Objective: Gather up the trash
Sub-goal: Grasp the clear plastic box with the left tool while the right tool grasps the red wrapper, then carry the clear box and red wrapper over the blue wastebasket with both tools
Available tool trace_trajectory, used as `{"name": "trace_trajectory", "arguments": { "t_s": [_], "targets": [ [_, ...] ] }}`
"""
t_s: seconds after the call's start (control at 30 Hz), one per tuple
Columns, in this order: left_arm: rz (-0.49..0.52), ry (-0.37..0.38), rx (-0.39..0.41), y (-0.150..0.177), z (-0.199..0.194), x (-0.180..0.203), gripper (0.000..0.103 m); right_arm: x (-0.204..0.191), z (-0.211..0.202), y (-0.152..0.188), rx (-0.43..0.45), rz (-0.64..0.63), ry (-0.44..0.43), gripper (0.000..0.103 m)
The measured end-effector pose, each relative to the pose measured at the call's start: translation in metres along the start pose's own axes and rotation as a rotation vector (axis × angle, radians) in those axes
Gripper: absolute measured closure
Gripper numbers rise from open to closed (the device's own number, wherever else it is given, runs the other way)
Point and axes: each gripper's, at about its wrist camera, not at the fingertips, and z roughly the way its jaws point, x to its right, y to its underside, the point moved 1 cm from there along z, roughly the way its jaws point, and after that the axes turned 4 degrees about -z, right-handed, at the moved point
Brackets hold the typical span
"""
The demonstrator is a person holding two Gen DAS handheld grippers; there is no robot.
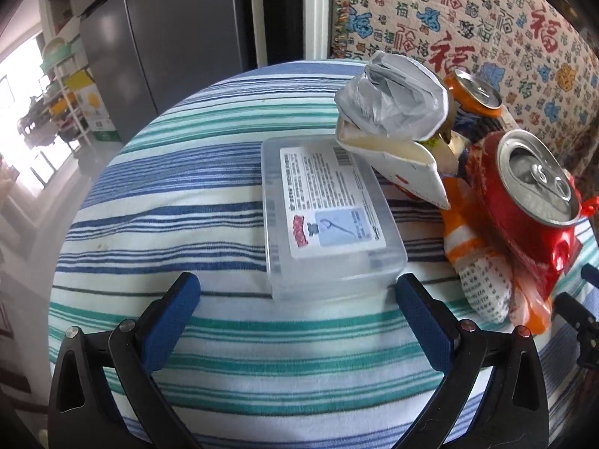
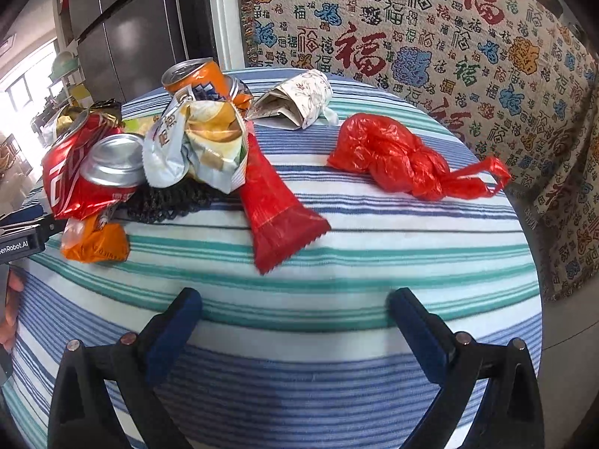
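Both tongs spread wide, empty. Left tongs face a clear plastic box on the striped surface; right tongs near a red wrapper, crushed red can beside it.

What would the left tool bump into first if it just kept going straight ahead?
Most likely the clear plastic box. It lies on the striped tablecloth right ahead of the open left tool, its near end roughly between the fingertips. Depth is hard to judge through the fisheye, so the tool might scrape the cloth first.
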Motion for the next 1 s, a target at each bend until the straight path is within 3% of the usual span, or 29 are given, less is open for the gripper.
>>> {"name": "trace_trajectory", "arguments": {
  "t_s": [0.17, 0.23, 0.3, 0.37, 0.57, 0.77, 0.93, 0.97, 1.0],
  "targets": [
    [0.014, 0.011, 0.0, -0.005, 0.003, -0.001, 0.0, 0.003, 0.017, -0.023, 0.007, -0.025, -0.012, 0.004],
    [0.024, 0.018, 0.001, -0.004, 0.002, -0.003, 0.0, -0.004, 0.017, -0.028, 0.027, -0.054, -0.023, 0.021],
    [0.031, 0.025, 0.001, -0.004, 0.002, -0.003, 0.0, -0.01, 0.016, -0.03, 0.049, -0.091, -0.047, 0.05],
    [0.031, 0.027, 0.002, -0.003, 0.002, -0.003, 0.0, -0.013, 0.013, -0.029, 0.06, -0.104, -0.045, 0.067],
    [0.025, 0.081, 0.016, -0.002, -0.004, -0.012, 0.002, -0.003, -0.002, -0.006, 0.053, -0.018, 0.0, 0.067],
    [0.077, 0.04, 0.0, 0.003, -0.006, -0.035, 0.001, -0.005, -0.029, 0.031, 0.048, 0.076, 0.069, 0.067],
    [0.103, 0.052, 0.001, 0.006, -0.008, -0.034, 0.0, -0.01, -0.028, 0.03, 0.043, 0.064, 0.082, 0.064],
    [0.113, 0.059, 0.0, 0.007, -0.008, -0.031, 0.0, -0.008, -0.028, 0.03, 0.042, 0.073, 0.067, 0.052],
    [0.133, 0.074, -0.002, 0.004, -0.006, -0.027, 0.0, -0.005, -0.027, 0.029, 0.041, 0.081, 0.042, 0.034]
  ]
}}
